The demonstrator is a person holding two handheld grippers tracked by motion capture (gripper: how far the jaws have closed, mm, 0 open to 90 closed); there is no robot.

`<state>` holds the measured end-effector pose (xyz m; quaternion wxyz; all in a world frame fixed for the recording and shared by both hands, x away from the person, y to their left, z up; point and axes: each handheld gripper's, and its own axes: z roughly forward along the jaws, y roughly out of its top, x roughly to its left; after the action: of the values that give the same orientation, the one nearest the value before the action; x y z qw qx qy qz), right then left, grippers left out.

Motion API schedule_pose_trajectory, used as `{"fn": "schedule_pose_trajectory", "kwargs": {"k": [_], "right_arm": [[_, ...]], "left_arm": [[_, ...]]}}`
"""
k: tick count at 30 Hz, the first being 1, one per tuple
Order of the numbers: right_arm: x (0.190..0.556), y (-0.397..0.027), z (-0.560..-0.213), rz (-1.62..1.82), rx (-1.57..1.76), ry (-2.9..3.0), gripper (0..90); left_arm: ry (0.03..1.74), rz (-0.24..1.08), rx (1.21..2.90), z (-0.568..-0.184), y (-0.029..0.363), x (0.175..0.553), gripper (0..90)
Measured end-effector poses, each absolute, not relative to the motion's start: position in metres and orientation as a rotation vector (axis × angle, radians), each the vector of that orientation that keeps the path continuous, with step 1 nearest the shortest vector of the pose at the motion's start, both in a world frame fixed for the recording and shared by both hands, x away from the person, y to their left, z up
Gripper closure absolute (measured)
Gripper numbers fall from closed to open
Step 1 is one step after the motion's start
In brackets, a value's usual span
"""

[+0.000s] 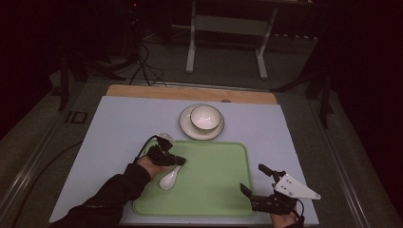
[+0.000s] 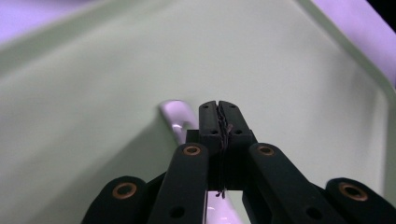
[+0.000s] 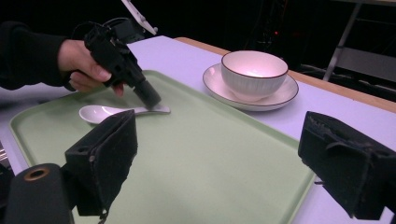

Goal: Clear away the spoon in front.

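glossy white ceramic spoon (image 1: pixel 169 179), smooth matt green plastic tray (image 1: pixel 214 185), glazed bowl (image 1: pixel 205 117)

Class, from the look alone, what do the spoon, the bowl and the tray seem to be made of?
Spoon: probably glazed ceramic; white and glossy with highlights.
Bowl: likely glazed ceramic too; white, faintly ribbed, with a dark rim line.
Tray: probably plastic; pale green, smooth, dull sheen, moulded raised rim.
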<state>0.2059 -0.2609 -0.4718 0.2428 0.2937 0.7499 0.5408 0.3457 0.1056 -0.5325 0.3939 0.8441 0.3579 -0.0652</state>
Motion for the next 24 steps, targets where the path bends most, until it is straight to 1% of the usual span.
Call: {"fn": "schedule_pose_trajectory", "kwargs": {"k": [4,5,7,24], "right_arm": [[0.206,-0.261,-0.472,1.475,0.804,2.052,11.7],[0.206,-0.261,-0.472,1.475,0.804,2.052,11.7],[0.206,-0.261,-0.472,1.476,0.804,2.050,11.7],[0.206,-0.261,-0.472,1.474,0.802,2.052,11.7]], "left_arm": [[0.893,-0.170,2.166,-0.533,0.099,0.344,88.3],[0.882,-0.143,2.205,-0.533,0.093,0.343,88.3],[0.894,-0.127,2.215,-0.533,0.093,0.345,88.3],[1.004,-0.069,2.184,-0.532,0.120,0.353,88.4]]}}
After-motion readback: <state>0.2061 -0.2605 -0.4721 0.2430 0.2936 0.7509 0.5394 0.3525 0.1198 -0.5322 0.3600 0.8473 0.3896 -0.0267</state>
